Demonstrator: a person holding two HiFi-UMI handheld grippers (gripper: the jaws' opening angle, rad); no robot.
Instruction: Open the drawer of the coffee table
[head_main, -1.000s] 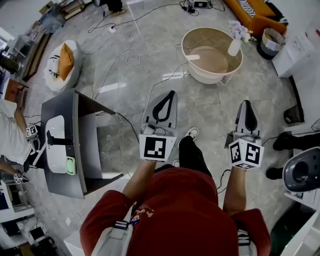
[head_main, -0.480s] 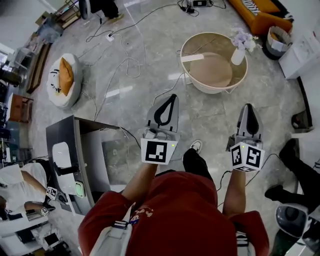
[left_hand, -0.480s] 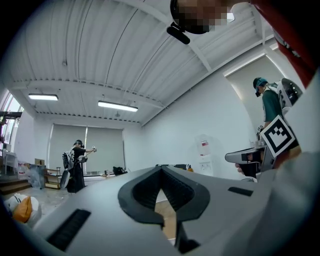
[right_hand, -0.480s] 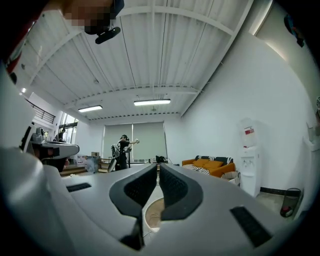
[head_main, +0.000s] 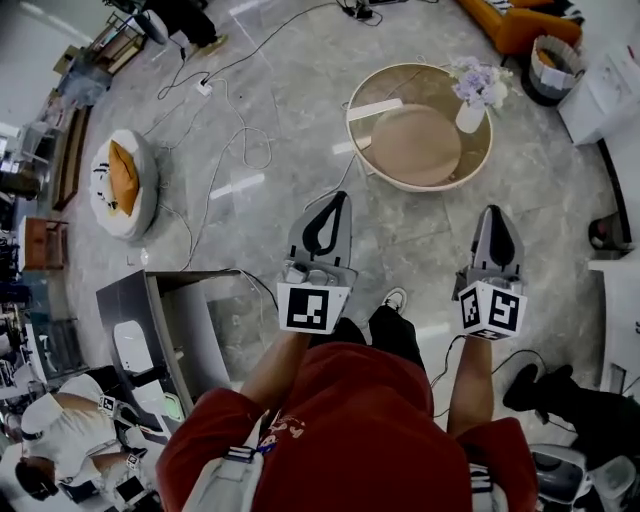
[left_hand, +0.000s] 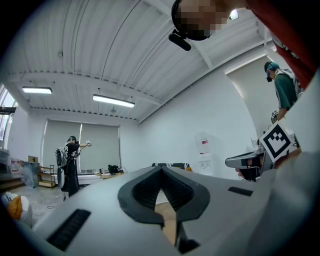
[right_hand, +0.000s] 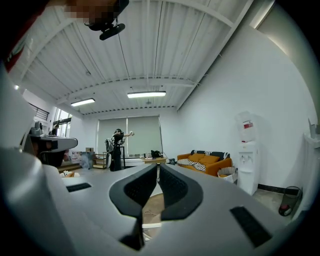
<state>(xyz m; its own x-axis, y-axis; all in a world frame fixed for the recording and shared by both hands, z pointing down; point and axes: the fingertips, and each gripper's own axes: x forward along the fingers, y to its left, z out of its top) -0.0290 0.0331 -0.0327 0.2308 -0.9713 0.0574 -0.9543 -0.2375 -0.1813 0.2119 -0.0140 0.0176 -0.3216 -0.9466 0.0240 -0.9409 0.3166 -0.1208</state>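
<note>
While the person stands w/ both tools held level, a white-and-orange floor cushion (head_main: 122, 180) lies far left at approx 10 o'clock, w/ a grey desk (head_main: 135, 300) at 8. Left gripper (head_main: 338, 200): jaws together, nothing btwn them. The coffee table (head_main: 420, 186) sits ahead, approx 1 o'clock from that tip and 11 from the right gripper (head_main: 497, 215), whose jaws are likewise closed and empty. Table's round, so no long axis to line up on. From above I can't pick out the drawer. A pale strip (head_main: 375, 110) at its 9 o'clock rim may be it. Left tip looks a touch nearer the rim, I'd judge. A vase (head_main: 470, 117) w/ flowers stands on the top, right side. Floor's grey polished stone, cables (head_main: 240, 140) trailing. An orange sofa (head_main: 520, 25) is far off at 1.
</note>
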